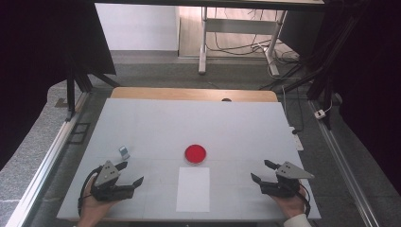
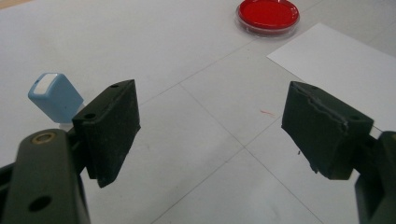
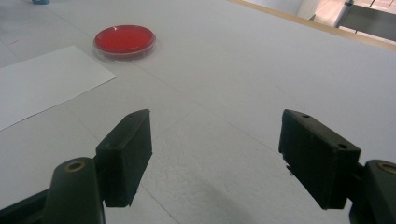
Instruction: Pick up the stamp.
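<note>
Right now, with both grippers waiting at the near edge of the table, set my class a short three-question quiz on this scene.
1. True or false: the left gripper is shut on the small blue stamp.
2. What lies just nearer the person than the red dish: A) a white sheet of paper, B) a sponge, C) a cup?
3. How do the right gripper's jaws stand?

Key: 1 false, it is open and apart from the stamp; 2 A; 3 open, holding nothing.
</note>
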Available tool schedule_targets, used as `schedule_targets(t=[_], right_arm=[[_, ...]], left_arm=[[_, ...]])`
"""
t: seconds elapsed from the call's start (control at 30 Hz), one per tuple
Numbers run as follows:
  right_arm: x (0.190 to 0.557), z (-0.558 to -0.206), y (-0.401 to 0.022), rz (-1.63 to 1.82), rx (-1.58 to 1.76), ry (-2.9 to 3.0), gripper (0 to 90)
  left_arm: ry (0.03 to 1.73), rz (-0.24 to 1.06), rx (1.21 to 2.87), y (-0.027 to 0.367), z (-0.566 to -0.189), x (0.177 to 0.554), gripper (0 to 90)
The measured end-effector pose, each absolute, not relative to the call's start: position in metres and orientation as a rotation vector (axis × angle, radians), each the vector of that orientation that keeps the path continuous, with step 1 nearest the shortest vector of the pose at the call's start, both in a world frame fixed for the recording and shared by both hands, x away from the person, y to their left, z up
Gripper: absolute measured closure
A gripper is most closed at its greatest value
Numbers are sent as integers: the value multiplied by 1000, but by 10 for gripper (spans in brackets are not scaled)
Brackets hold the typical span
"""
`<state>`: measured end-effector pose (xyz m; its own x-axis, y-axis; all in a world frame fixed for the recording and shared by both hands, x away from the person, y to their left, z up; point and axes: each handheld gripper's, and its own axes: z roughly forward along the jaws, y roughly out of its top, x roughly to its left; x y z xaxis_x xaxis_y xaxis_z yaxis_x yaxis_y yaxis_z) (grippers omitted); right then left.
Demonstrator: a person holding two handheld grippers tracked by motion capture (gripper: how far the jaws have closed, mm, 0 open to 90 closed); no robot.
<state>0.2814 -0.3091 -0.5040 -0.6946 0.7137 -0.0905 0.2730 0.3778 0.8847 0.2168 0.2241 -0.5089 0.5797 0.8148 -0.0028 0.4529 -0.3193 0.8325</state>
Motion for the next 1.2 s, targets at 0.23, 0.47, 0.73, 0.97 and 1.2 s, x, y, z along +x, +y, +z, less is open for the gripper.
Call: schedule_targets(t=[0.23,0.47,0.73,0.97,1.2], right_arm=[[282,-504,-306,1272,846,2183,257],[282,-505,-307,1301,852,2184,258],[283,-505,-307,1304,865,2177,259],[283,-506,-304,1290,867,2182,259],[283,-507,-302,1278,854,2194,260]], left_arm=[[1021,552,1947,226,-500,218,199],[1025,582,1944,224,-484,222,203],[1044,587,1958,234,-476,239,214],[1099,576,1946,251,-468,260,212],[1121,573,1970,254,-467,274,219]])
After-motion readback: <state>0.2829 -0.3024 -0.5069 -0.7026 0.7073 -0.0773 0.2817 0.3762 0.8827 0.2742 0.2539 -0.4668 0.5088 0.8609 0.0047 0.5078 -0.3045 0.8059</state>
